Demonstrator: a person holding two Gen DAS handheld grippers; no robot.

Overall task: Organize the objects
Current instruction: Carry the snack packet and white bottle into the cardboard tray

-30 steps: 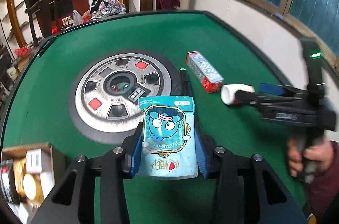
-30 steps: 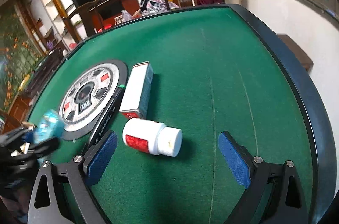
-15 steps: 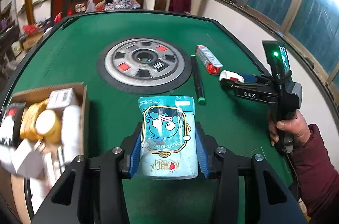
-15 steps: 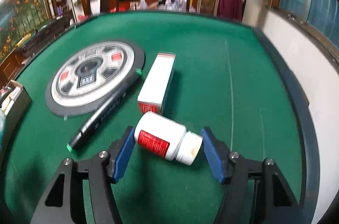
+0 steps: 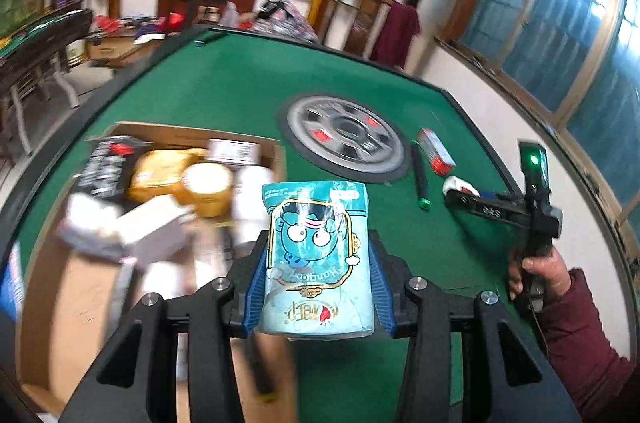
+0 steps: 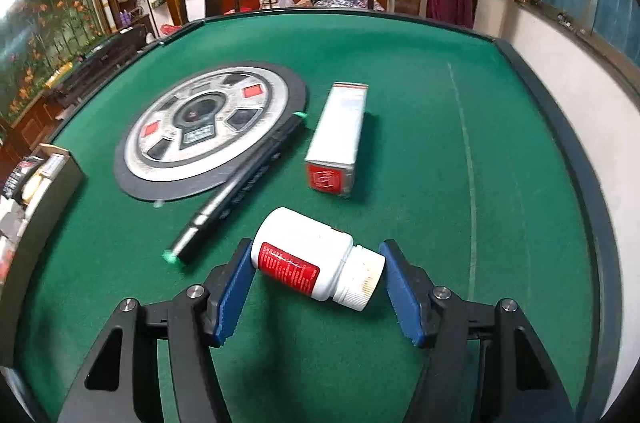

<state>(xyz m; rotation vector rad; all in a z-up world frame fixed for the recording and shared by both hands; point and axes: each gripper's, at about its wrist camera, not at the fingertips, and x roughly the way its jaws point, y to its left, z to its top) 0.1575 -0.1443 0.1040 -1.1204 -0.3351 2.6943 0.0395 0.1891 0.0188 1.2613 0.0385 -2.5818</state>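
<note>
Already pinching the teal pouch (image 5: 318, 255) near the cardboard box (image 5: 276, 153) at the table's left edge, the left gripper (image 5: 318, 287) needed only to release, while the right gripper (image 6: 316, 287) had closed on the white bottle (image 6: 316, 259), pads touching both ends.

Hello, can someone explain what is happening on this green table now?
A person is tidying items into a cardboard box. The left gripper holds a blue snack pouch beside the box. The right gripper has just been closing around a white pill bottle lying on the table.
</note>
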